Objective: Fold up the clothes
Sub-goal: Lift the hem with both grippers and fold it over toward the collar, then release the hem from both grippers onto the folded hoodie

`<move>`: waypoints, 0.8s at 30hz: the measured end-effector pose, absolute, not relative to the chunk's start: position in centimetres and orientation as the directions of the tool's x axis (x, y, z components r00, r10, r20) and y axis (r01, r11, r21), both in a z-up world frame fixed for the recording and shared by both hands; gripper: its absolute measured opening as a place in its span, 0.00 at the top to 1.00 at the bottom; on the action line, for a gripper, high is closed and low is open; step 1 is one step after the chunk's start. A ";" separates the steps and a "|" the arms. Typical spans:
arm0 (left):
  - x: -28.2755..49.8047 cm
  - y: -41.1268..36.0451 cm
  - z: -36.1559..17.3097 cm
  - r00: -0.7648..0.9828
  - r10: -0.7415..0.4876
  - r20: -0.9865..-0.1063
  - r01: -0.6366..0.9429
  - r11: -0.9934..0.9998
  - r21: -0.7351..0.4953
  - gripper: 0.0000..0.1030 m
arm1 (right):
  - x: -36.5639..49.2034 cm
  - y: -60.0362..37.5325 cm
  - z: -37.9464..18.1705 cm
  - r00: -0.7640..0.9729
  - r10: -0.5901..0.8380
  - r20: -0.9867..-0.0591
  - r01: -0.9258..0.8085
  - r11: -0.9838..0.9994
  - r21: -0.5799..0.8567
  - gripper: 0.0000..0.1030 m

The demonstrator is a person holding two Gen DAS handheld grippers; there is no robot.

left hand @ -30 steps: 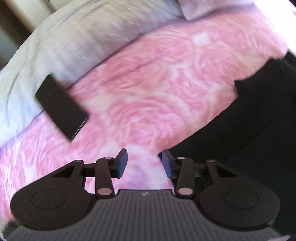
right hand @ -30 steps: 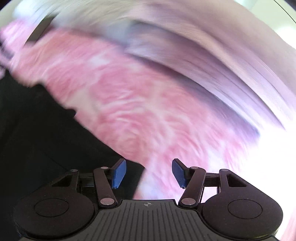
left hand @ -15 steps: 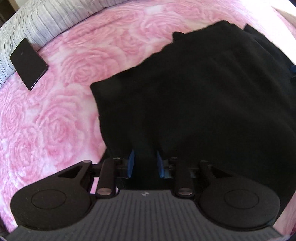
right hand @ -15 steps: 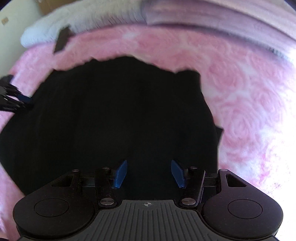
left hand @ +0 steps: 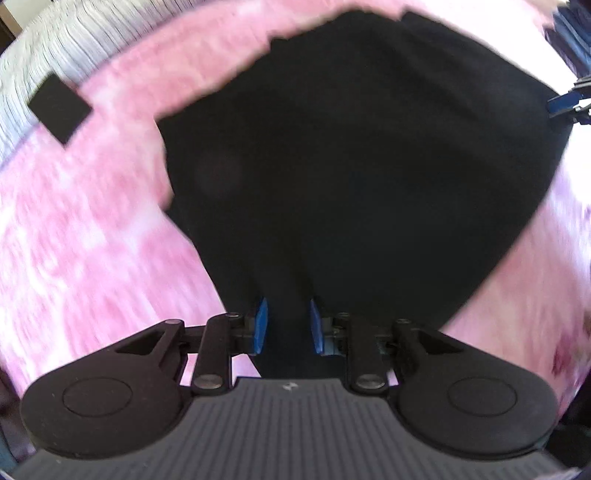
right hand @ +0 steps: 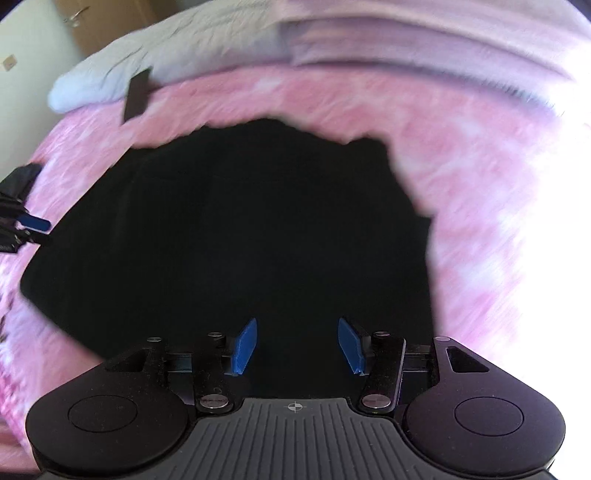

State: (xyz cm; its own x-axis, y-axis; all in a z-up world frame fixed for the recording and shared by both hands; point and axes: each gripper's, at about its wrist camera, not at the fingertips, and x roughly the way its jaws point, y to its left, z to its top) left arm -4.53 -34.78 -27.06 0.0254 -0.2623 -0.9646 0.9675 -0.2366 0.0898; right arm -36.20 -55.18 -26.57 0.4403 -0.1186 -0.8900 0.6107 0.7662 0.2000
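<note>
Left gripper (left hand: 286, 325) now clenched on black fabric garment's (left hand: 351, 155) near edge, lifted since a second ago; my right gripper (right hand: 297, 345) gapes unloaded, so fold is starting.

Pink rose bedspread (right hand: 461, 177), wooden door (right hand: 92, 22)

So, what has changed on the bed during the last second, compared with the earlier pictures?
Both tools moved from the pink rose-patterned blanket onto the black cloth garment. The left tool narrowed around a ridge of the fabric; whether it pinches it, I cannot tell. The right tool is open as before, over the garment. The flat black rectangular object remains at the blanket's edge.
</note>
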 end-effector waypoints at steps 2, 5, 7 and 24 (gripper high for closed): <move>-4.7 -33.8 -28.3 0.039 -0.249 -0.968 0.968 -0.232 0.099 0.79 | -36.9 -54.0 -28.0 0.420 -0.110 -0.901 0.626 0.753 0.200 0.49; -4.4 -33.4 -28.9 0.043 -0.258 -0.965 0.977 -0.193 0.095 0.77 | -37.8 -53.9 -28.6 0.412 -0.115 -0.904 0.633 0.750 0.193 0.49; -4.3 -33.4 -28.8 0.046 -0.260 -0.965 0.979 -0.181 0.096 0.77 | -38.1 -54.0 -28.5 0.403 -0.118 -0.908 0.628 0.757 0.180 0.49; 1.0 -30.5 -25.3 -0.043 -0.375 -0.926 0.877 -0.459 0.145 0.62 | -33.2 -42.2 -23.3 0.230 -0.264 -0.937 0.744 0.669 -0.005 0.34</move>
